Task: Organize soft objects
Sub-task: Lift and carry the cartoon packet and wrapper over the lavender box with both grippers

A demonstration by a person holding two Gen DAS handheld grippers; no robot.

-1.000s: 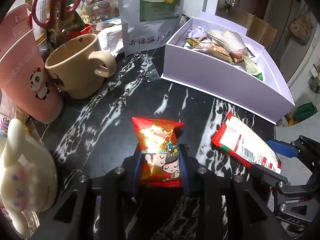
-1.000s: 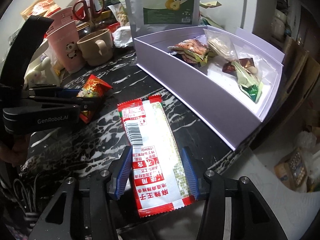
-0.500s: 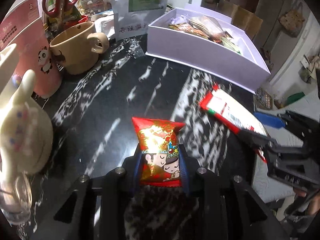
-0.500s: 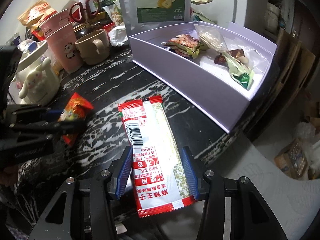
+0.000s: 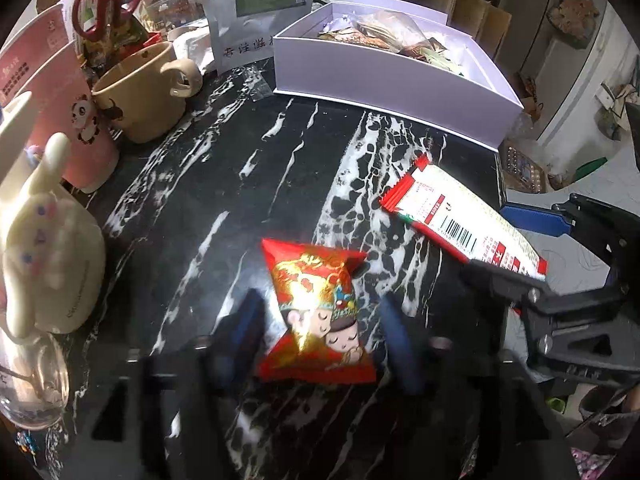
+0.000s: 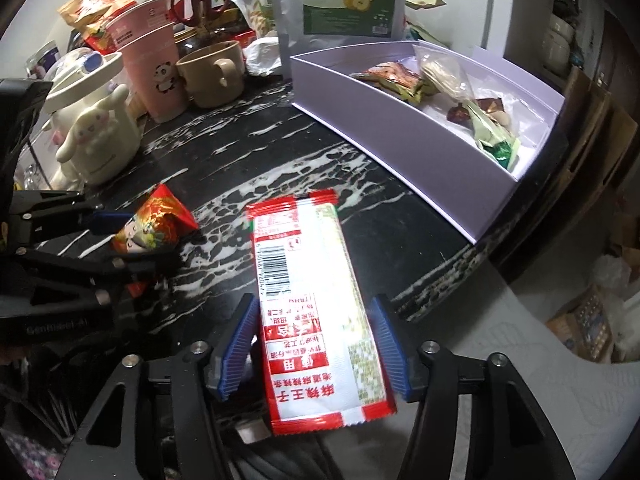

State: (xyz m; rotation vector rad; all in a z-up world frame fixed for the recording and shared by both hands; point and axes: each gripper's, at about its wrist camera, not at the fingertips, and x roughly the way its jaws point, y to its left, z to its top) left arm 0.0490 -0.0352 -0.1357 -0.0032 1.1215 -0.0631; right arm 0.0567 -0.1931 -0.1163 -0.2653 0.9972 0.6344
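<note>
Seemingly freed, the red candy pouch (image 5: 318,312) lies on the black marble counter (image 5: 224,184) between the left gripper (image 5: 320,332)'s just-opened jaws, where a careless withdrawal could drag it. Likewise, the right gripper (image 6: 312,344) has just spread clear of the long red-and-white snack packet (image 6: 316,304), whose near end overhangs the counter edge and may slip off, well short of the lilac box (image 6: 400,128).

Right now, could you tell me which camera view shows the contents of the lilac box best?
The right wrist view: it looks down into the lilac box, so the snack packets lying on its floor show clearly. The left wrist view sees the box from lower down; its near wall hides most of the inside, and only the packets' tops show.
</note>
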